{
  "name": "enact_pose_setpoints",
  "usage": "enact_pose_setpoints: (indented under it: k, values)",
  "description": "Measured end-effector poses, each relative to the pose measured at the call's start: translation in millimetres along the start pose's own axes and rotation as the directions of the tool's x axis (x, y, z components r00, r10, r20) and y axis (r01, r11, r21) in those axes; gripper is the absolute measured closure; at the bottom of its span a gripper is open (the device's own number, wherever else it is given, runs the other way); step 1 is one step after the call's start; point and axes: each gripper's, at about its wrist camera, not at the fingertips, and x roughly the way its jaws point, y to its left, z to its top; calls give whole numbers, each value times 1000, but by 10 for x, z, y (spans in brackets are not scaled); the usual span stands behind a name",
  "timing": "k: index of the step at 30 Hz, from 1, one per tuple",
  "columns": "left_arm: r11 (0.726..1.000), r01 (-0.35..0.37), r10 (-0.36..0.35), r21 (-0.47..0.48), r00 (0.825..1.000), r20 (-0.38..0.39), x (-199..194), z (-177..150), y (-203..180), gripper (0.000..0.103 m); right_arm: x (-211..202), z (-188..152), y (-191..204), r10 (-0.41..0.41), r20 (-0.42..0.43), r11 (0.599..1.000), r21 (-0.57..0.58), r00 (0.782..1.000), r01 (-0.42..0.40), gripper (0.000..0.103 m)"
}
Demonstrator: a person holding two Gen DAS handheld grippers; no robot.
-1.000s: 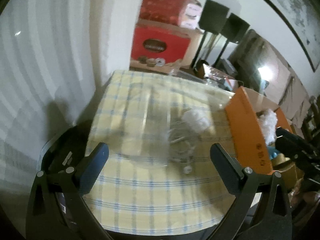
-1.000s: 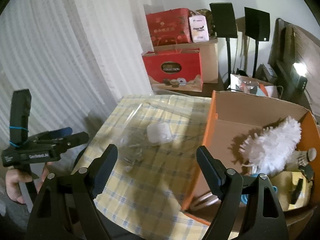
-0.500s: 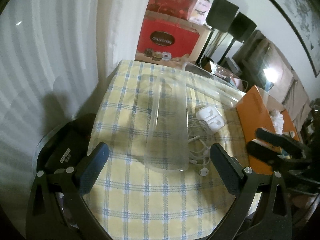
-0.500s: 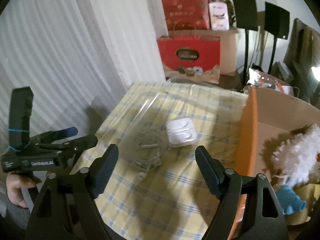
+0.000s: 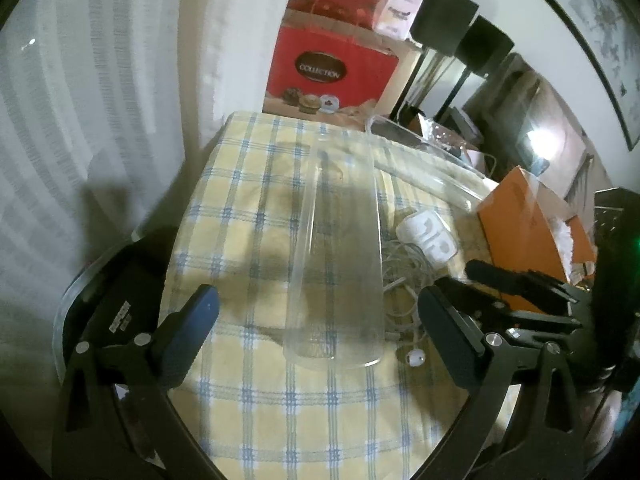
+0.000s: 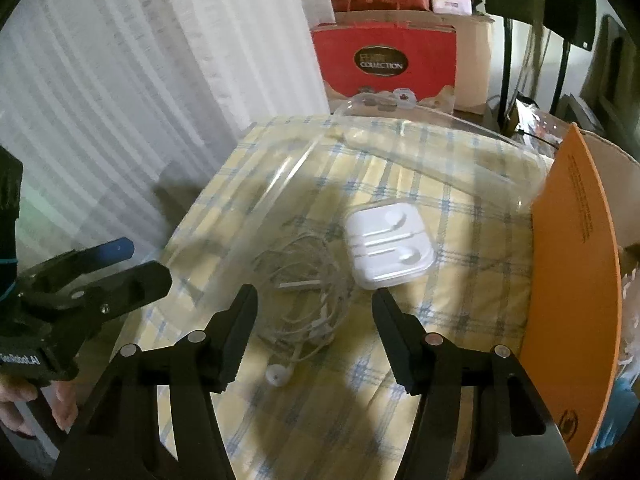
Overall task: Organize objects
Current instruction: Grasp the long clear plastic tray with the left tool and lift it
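The right gripper (image 6: 314, 312), jaws narrowing around nothing yet, reached for the tangled earphones (image 6: 304, 280) on the bench (image 6: 460, 280), needing a lower pinch; the left gripper (image 5: 316, 320) waited spread.

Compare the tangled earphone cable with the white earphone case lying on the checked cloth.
The earphone cable is a loose, irregular tangle of thin cord; the earphone case is a compact rounded square. The cable sprawls wider, with one earbud trailing out toward the camera; the case stays one solid block. The case shows moulded earphone-shaped recesses; the cable has none. Both are white and rest on the checked cloth.
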Motion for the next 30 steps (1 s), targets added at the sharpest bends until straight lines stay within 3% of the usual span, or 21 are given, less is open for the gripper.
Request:
enact_pose_setpoints:
  k: [11,19,30]
  values:
    - [1000,3,-2,10,999,-42,250,92,-74,4,-129,289,-191,-37,49,999,22,998,36,41]
    - [996,-48,57,79,993,-107,565,246,-183,4,-312,590,-355,-80,44,997,-3,996,80,41]
    - [994,-70,84,86,981,-174,848,404,-143,14,40,1136,-577,-162,-59,962,-233,985,144,31]
